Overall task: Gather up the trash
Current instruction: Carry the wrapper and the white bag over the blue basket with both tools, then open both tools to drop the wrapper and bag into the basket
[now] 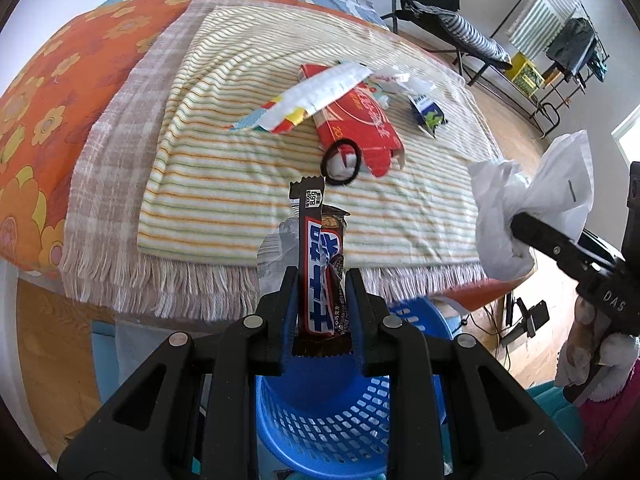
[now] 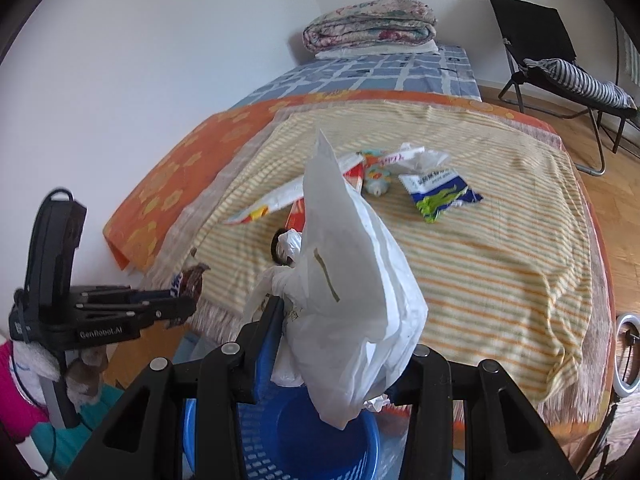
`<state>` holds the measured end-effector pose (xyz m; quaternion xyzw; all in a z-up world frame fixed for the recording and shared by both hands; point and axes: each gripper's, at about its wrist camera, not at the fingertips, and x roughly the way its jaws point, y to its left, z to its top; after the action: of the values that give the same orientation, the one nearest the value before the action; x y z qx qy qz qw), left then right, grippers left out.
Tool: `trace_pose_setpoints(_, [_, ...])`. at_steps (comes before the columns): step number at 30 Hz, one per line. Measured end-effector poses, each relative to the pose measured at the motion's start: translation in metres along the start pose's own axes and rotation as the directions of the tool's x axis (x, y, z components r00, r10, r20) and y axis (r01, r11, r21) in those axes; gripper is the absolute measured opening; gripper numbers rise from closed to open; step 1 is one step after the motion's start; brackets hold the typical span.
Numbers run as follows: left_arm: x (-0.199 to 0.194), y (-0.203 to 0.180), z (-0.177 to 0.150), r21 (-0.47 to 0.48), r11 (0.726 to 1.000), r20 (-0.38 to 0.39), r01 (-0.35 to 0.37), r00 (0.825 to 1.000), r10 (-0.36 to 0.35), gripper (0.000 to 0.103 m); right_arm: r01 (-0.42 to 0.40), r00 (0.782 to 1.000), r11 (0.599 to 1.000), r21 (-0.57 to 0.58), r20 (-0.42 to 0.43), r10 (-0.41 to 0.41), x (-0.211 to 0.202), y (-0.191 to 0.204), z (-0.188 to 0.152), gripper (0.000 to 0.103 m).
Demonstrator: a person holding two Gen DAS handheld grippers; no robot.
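My left gripper [image 1: 322,280] is shut on a brown, red and blue candy bar wrapper [image 1: 316,240], held upright over a blue mesh basket [image 1: 320,408] at the bed's foot. My right gripper [image 2: 340,332] is shut on crumpled white paper bags [image 2: 352,280], also above the basket [image 2: 304,440]; its right finger is hidden behind them. On the striped blanket [image 1: 224,168] lie a red box [image 1: 356,128], a white colourful wrapper [image 1: 304,104], a blue-green packet [image 1: 426,114] and a black hair tie around a white wad [image 1: 342,160].
A folded quilt [image 2: 368,24] sits at the bed's head. A black folding chair [image 2: 560,68] and a drying rack [image 1: 560,40] stand on the wood floor to the right. A ring light [image 2: 628,352] stands by the bed's right corner. A gloved hand [image 1: 588,360] holds the right gripper.
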<state>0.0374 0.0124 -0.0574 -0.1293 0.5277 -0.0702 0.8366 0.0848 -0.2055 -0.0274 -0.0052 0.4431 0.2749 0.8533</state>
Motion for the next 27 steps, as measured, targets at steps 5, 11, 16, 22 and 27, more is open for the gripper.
trace_pose_setpoints(5, [0.004,-0.008,-0.012,0.03,1.0,-0.021,-0.006,1.0,0.006,0.022,0.01,1.0,1.0,-0.013,-0.023,-0.011,-0.001,0.005,-0.017,0.044])
trace_pose_setpoints(11, [0.016,-0.016,-0.027,0.059,0.998,-0.067,-0.007,0.998,0.011,0.022,0.002,0.998,1.0,-0.017,-0.069,-0.003,0.005,0.011,-0.04,0.044])
trace_pose_setpoints(16, [0.024,-0.022,-0.039,0.081,0.997,-0.094,-0.014,0.995,0.022,0.022,-0.002,0.993,1.0,-0.029,-0.115,-0.001,0.014,0.017,-0.058,0.045])
trace_pose_setpoints(22, [0.035,-0.023,-0.054,0.102,0.995,-0.136,-0.016,0.99,0.03,0.022,-0.002,0.987,1.0,-0.028,-0.158,-0.002,0.022,0.018,-0.076,0.045])
trace_pose_setpoints(27, [0.041,-0.023,-0.065,0.114,0.993,-0.163,-0.018,0.986,0.037,0.022,-0.002,0.981,1.0,-0.027,-0.194,-0.003,0.031,0.019,-0.089,0.046])
